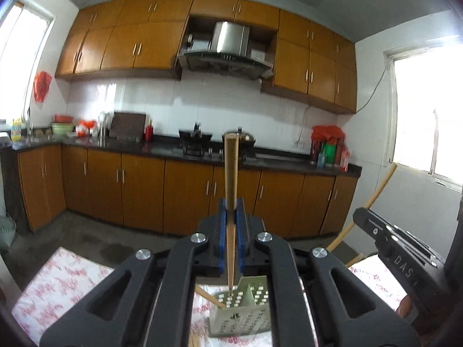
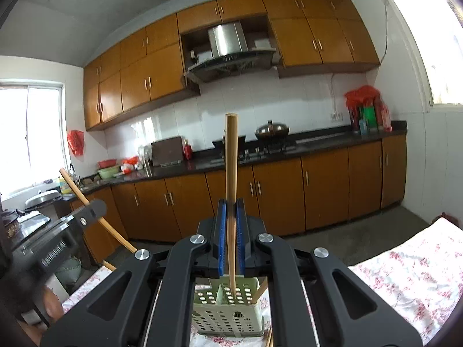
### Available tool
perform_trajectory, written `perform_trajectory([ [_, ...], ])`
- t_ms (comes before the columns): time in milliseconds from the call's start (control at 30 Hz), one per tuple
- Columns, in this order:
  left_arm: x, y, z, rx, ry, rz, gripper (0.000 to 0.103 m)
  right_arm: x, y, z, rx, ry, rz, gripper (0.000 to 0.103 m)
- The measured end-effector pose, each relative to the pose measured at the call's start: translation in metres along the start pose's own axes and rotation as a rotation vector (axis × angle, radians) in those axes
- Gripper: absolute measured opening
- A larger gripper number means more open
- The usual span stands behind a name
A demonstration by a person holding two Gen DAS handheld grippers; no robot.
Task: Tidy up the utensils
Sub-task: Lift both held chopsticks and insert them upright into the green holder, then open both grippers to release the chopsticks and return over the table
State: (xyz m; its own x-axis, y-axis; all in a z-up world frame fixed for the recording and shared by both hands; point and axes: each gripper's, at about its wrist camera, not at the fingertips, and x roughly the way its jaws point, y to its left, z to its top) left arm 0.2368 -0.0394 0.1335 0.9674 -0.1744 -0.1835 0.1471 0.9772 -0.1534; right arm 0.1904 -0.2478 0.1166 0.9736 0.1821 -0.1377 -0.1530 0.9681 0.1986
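My left gripper (image 1: 231,206) is shut on a wooden chopstick (image 1: 231,173) held upright; its lower tip reaches into the pale green perforated utensil holder (image 1: 246,315) below. My right gripper (image 2: 231,205) is shut on another wooden chopstick (image 2: 231,159), also upright, with its tip inside the same holder (image 2: 228,315). The other gripper's chopstick leans into the holder in each view (image 1: 209,297) (image 2: 260,290). The right gripper body (image 1: 405,263) shows at the right of the left wrist view, and the left gripper body (image 2: 58,240) shows at the left of the right wrist view.
The holder stands on a table with a white and red floral cloth (image 2: 405,277) (image 1: 58,283). More chopsticks lie on the cloth by the holder (image 2: 269,338). Beyond is a kitchen with brown cabinets (image 1: 144,190), a dark counter (image 1: 162,147) and a stove with a pot (image 2: 272,130).
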Motion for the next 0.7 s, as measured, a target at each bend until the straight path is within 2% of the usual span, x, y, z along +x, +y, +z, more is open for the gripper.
perform_trajectory([
  [167,0.017,0.009,-0.016,-0.028,0.066,-0.001,0.010,0.004,0.001,-0.011,-0.008,0.058,0.002,0.009],
  [233,0.013,0.014,-0.017,-0.033,0.064,-0.005,0.018,-0.002,0.001,-0.010,-0.005,0.059,0.001,0.018],
  [267,0.009,0.015,-0.015,-0.034,0.055,-0.003,0.022,-0.006,0.000,-0.008,-0.002,0.054,-0.002,0.030],
  [300,0.004,0.017,-0.014,-0.035,0.044,-0.002,0.027,-0.012,0.000,-0.004,0.001,0.043,-0.003,0.037],
  [433,-0.023,0.027,-0.005,-0.051,0.013,-0.004,0.029,-0.037,-0.005,0.003,-0.005,0.014,-0.022,0.037],
  [533,-0.050,0.037,-0.009,-0.049,0.021,0.006,0.030,-0.055,-0.014,-0.002,0.008,0.032,-0.044,0.037],
  [633,-0.073,0.052,-0.027,-0.035,0.057,0.043,0.034,-0.064,-0.032,-0.023,0.034,0.106,-0.084,0.037],
  [700,-0.079,0.062,-0.046,-0.025,0.109,0.076,0.035,-0.060,-0.046,-0.051,0.057,0.225,-0.104,0.037],
])
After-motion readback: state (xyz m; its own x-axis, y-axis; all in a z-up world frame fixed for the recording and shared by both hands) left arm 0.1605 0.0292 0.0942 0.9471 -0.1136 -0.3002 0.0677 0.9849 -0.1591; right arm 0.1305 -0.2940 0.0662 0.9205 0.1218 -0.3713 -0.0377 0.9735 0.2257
